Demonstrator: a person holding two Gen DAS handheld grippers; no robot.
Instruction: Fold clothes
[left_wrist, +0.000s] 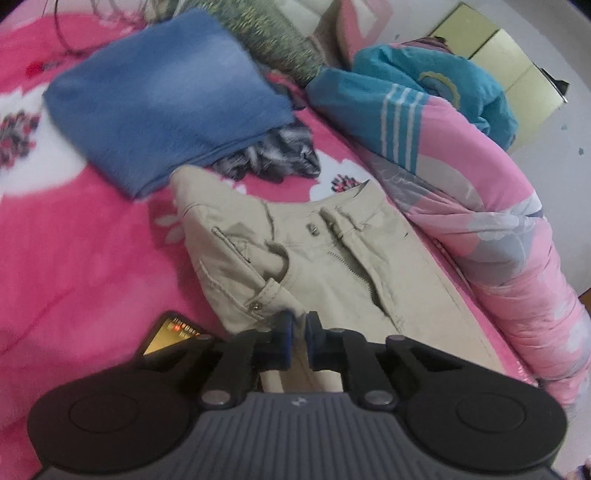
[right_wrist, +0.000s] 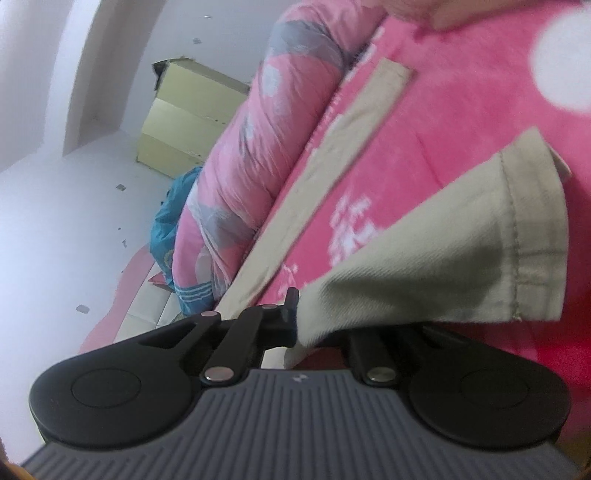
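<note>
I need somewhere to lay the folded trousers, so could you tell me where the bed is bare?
Bare pink blanket lies left of the khaki trousers, below the folded blue jeans. The right side is crowded by the rolled quilt.

No legible text in either view. Small white logo mark on the grey ribbed gripper body (left_wrist: 297, 402), same mark in the right wrist view; no letters. Phone (left_wrist: 173, 334) screen on the bed shows red/orange icons, too small and blurred to read.
</note>
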